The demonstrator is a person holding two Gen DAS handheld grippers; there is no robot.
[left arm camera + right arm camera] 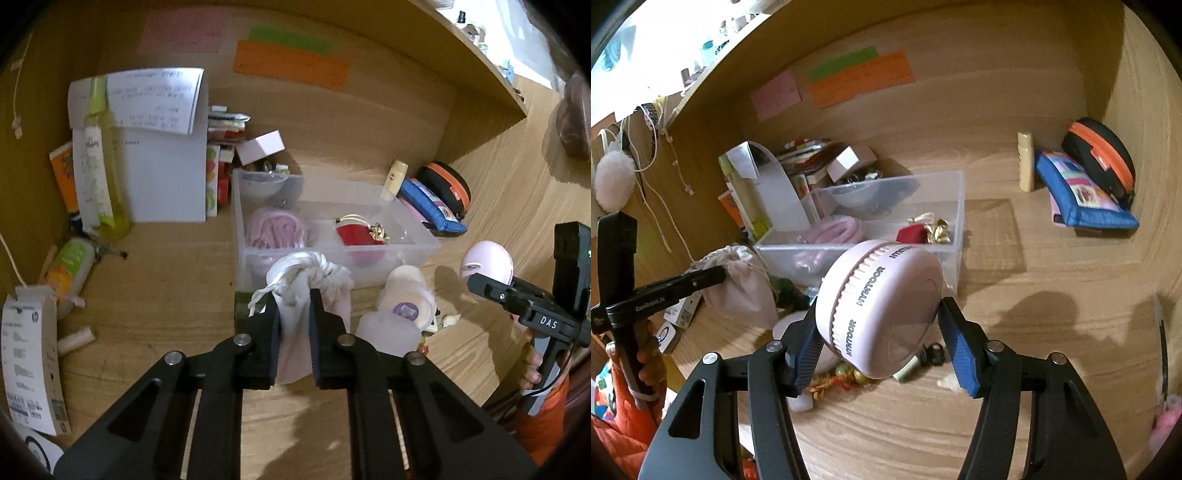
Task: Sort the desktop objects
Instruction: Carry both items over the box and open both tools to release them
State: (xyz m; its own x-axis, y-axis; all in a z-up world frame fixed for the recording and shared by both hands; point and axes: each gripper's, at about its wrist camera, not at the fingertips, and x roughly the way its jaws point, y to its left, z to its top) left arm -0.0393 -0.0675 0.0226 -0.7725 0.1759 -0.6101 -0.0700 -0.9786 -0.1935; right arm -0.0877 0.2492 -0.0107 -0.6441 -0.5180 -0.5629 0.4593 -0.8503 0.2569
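The left hand-held gripper (294,314) is clamped on a small white drawstring cloth pouch (314,288) — soft, gathered and knotted at its neck — held just in front of the clear plastic storage box (424,245). The right hand-held gripper (877,332) grips a round pale-pink plastic case (882,310) with a ribbed band and "HYNTOOR" lettering, lifted above the wooden bench (1052,277). Bare bench lies ahead and to its right — up to the blue zip pouch (1082,199) by the side wall.
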